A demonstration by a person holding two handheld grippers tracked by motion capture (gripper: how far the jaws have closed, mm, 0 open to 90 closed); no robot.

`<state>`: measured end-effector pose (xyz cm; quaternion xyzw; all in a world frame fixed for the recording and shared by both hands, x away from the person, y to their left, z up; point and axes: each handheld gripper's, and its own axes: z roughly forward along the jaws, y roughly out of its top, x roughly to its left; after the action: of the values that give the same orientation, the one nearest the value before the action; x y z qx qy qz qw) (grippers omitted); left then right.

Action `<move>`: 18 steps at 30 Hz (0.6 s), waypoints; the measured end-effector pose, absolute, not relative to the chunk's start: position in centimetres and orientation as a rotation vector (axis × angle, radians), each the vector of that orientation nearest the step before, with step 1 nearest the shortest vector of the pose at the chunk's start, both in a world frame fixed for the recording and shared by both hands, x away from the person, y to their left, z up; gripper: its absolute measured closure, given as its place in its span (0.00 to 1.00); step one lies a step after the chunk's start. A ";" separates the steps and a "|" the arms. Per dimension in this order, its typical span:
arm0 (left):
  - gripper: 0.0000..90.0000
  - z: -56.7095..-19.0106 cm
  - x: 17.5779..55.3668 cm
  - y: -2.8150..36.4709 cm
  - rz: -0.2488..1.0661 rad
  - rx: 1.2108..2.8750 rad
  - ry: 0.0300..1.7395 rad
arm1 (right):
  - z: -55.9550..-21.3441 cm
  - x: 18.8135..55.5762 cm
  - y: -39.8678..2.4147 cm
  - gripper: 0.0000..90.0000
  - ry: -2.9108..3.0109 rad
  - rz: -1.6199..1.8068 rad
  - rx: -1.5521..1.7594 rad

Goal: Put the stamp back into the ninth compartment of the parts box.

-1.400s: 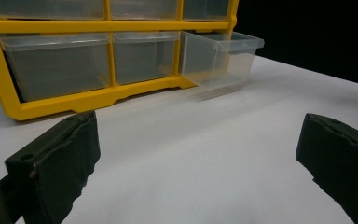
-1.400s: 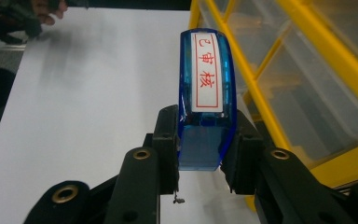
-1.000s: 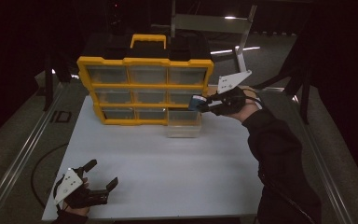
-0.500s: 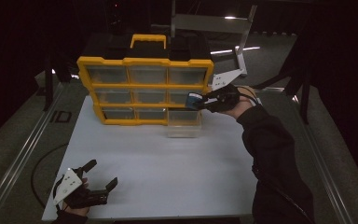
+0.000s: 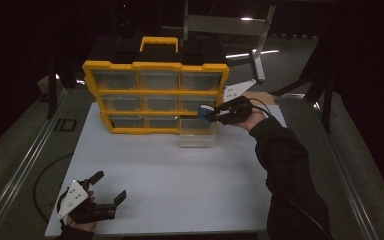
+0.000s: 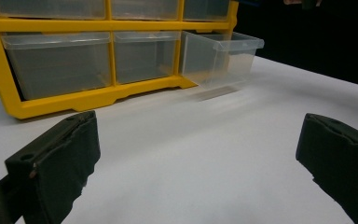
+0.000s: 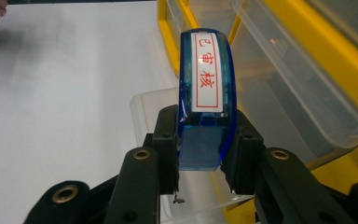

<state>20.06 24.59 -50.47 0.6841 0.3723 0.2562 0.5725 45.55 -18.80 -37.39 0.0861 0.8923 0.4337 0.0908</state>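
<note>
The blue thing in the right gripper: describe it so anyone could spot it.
Find the yellow drawer cabinet on the white table. At its lower right, above the pulled-out clear drawer, the right gripper clamps a blue translucent stamp, alone in bearing a white label with red characters.

Dim workshop: yellow parts organizer point(image 5: 155, 92), metal framing point(image 5: 227, 24).

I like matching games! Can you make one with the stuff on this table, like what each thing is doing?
Things:
1. blue stamp
2. bottom-right clear drawer
3. left gripper
4. yellow handle

States:
A. open, low over the white table
B. pulled out of the organizer
C. clamped in the right gripper
D. on top of the organizer

Pairs: 1-C, 2-B, 3-A, 4-D
</note>
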 end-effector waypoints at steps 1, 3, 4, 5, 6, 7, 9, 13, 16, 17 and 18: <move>0.00 -50.5 20.1 24.6 0.601 1.605 0.873 | -37.6 45.6 -18.8 0.77 2.655 1.286 0.263; 0.00 -50.5 20.1 24.6 0.600 1.602 0.872 | -38.0 45.6 -18.8 0.77 2.658 1.288 0.272; 0.00 -50.5 20.1 24.6 0.601 1.602 0.871 | -38.2 45.6 -18.8 0.77 2.662 1.296 0.276; 0.00 -50.5 20.1 24.6 0.601 1.602 0.871 | -38.4 45.7 -18.8 0.77 2.665 1.294 0.275; 0.00 -50.5 20.1 24.6 0.600 1.602 0.872 | -38.6 45.7 -18.7 0.77 2.667 1.290 0.281; 0.00 -50.5 20.1 24.6 0.600 1.601 0.872 | -38.8 45.7 -18.7 0.77 2.668 1.289 0.278; 0.00 -50.5 20.1 24.6 0.601 1.601 0.871 | -39.2 45.7 -18.7 0.77 2.677 1.284 0.291; 0.00 -50.5 20.1 24.6 0.601 1.603 0.871 | -39.9 45.8 -18.6 0.77 2.680 1.281 0.301; 0.00 -50.5 20.1 24.6 0.601 1.604 0.872 | -40.5 45.7 -18.5 0.77 2.686 1.281 0.314; 0.00 -50.5 20.1 24.6 0.602 1.604 0.872 | -40.7 45.7 -18.4 0.77 2.685 1.278 0.313; 0.00 -50.5 20.1 24.6 0.602 1.604 0.872 | -40.9 45.7 -18.4 0.77 2.686 1.283 0.314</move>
<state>20.05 24.56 -50.48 0.6841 0.3719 0.2566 0.5726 45.70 -18.35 -40.86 0.1046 0.8950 0.4273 0.0740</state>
